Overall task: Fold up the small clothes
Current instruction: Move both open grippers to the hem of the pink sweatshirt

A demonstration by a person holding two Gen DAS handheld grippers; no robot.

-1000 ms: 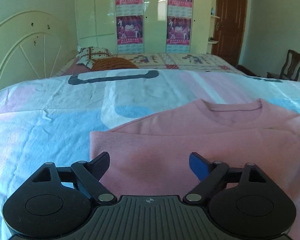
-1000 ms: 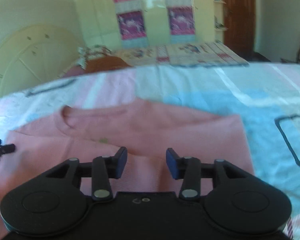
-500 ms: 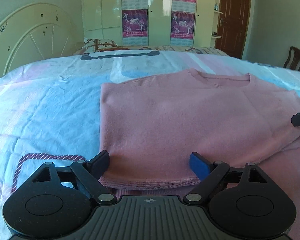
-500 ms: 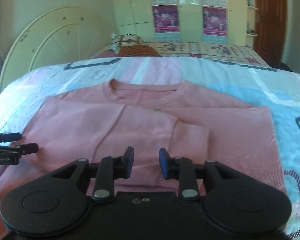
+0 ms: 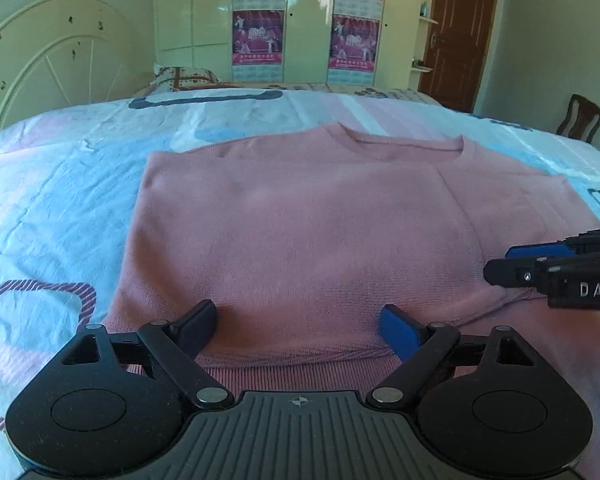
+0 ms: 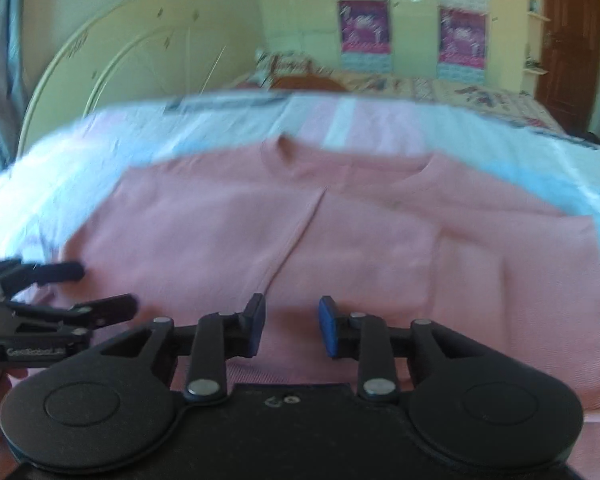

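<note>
Soft pink sweater [image 5: 300, 232] in fine matt knit, ribbed at hem. Thin cotton-like bedsheet [image 5: 60, 200], creased and matt. Glossy wardrobe doors [image 5: 196, 4]; dark polished wooden door [image 5: 460, 32]; matt black plastic left gripper [image 5: 300, 320] with metal rivets.

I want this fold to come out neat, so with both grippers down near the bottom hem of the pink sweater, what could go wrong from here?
1. The sleeves already folded across the pink sweater lie loose; lifting the hem could let them slide out of place.
2. The left gripper stands wide open and the right gripper narrower, neither pinching cloth yet; uneven grabs could skew the fold.
3. The patterned bedsheet is soft and might get pinched along with the hem.
</note>
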